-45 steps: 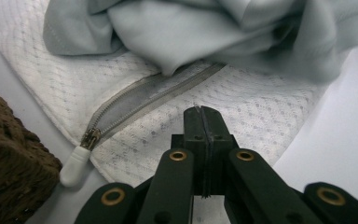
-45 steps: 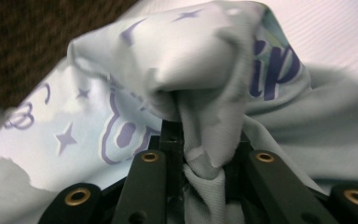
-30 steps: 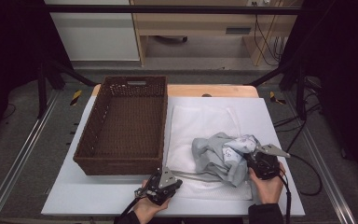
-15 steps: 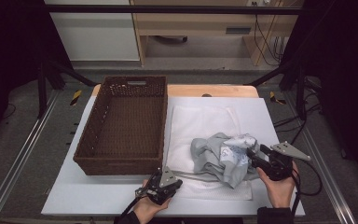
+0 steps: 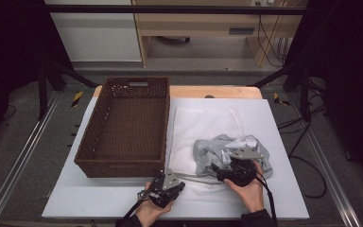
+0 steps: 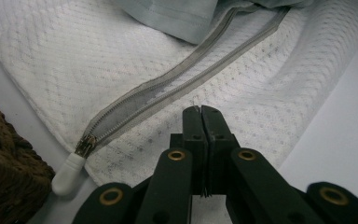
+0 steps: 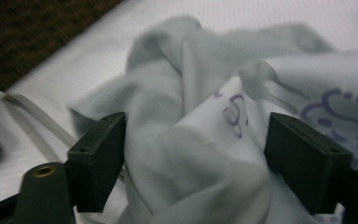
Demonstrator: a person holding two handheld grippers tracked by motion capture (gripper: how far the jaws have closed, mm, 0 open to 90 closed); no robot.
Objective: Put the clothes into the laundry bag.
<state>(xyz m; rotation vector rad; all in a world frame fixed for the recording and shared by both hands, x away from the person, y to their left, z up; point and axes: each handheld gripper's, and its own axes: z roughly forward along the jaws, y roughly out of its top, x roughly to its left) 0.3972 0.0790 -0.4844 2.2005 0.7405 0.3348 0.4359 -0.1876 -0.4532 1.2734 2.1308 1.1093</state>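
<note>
At the left of the table (image 5: pixel 75 198) stood a brown wicker basket (image 5: pixel 125 127), its near wall close to the person's left hand, and in the left gripper view a corner of that basket (image 6: pixel 7 186) showed dark at the lower left edge. Just right of it, the left gripper (image 5: pixel 166 186) rested low near the front edge of the table, its two black jaws pressed flat together with nothing between them (the tips met in a thin seam over the cloth). Ahead of those tips lay a white towel (image 6: pixel 74 70), and across it ran a grey zipper strip (image 6: pixel 168 91) ending in a white pull tab (image 6: pixel 67 173) near the basket corner; the tips stood just short of the strip, not touching it. Further right, on the same white towel (image 5: pixel 203 127), sat a crumpled grey garment (image 5: pixel 212 151) with a paler patch bearing purple printed marks (image 7: pixel 335 107). The right gripper (image 5: pixel 236 172) sat at the near edge of that heap, its jaws spread wide after having just been opening; folds of the grey garment (image 7: pixel 186 135) bulged up between the two pads (image 7: pixel 98 158), which stood apart from the cloth on either side rather than pinching it.
</note>
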